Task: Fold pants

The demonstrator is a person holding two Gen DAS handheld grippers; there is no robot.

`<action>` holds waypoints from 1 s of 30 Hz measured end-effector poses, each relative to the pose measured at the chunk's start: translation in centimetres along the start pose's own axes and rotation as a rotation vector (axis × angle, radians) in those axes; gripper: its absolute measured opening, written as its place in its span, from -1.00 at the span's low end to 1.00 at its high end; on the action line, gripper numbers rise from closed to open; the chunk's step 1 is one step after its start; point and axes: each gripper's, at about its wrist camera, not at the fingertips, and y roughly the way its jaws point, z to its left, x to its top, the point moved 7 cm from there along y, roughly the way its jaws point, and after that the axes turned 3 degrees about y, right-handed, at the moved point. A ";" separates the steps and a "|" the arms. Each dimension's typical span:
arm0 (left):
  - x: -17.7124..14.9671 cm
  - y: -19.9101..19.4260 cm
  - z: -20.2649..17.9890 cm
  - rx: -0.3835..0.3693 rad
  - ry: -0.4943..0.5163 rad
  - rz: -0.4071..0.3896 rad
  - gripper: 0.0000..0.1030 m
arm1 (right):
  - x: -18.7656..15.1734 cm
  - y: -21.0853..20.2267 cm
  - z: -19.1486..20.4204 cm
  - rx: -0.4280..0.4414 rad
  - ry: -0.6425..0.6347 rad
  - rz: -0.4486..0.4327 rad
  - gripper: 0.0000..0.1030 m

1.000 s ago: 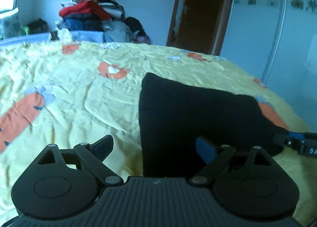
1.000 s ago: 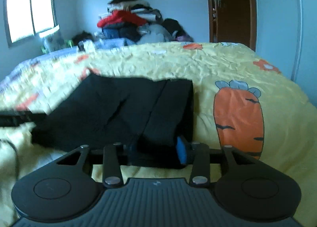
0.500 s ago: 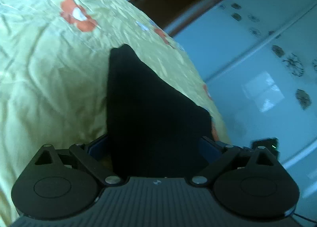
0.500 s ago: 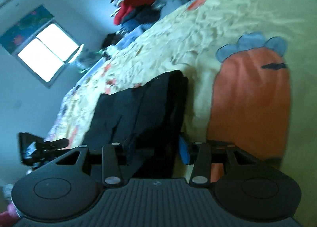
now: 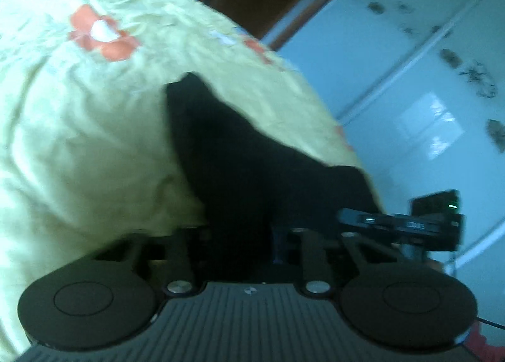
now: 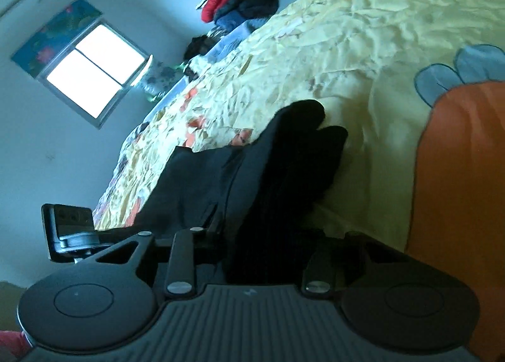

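Both grippers closing on black pants (image 5: pixel 240 172) at lower centre: left gripper (image 5: pixel 240 245) fingers pinching near edge, right gripper (image 6: pixel 262 245) fingers clamping bunched cloth. Pants lying on yellow bed (image 5: pixel 79 128). Advice: lifting evenly, keeping edge taut, aligning corners.

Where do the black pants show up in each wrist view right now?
Left wrist: the black pants run from centre frame down into the left gripper, whose jaws have just closed on the cloth.
Right wrist: the pants fill the lower centre and are pinched in the right gripper, which has also just tightened.
Shared landmark: the yellow bedspread under the pants.
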 end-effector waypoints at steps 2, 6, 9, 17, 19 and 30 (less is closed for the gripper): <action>0.0 -0.6 0.1 -0.013 -0.024 -0.025 -0.64 | -0.4 -0.2 0.2 -0.012 0.014 -0.019 -0.50; 0.4 -2.5 -1.4 0.005 0.050 -0.095 -0.69 | -0.2 -0.8 2.7 0.011 0.020 -0.072 -0.52; 1.6 -5.0 -1.5 0.037 0.078 -0.153 -0.69 | 0.9 -0.3 5.8 0.037 -0.036 -0.083 -0.52; 6.9 -9.7 2.2 0.226 0.122 -0.229 -0.68 | 4.9 6.3 11.7 0.091 -0.131 -0.082 -0.52; 7.3 -9.2 4.2 0.285 0.097 -0.203 -0.68 | 5.3 9.4 11.9 0.070 -0.124 -0.055 -0.52; 6.1 -12.4 7.8 0.601 0.122 -0.229 0.46 | 4.2 9.8 8.4 -0.315 -0.230 -0.124 -0.08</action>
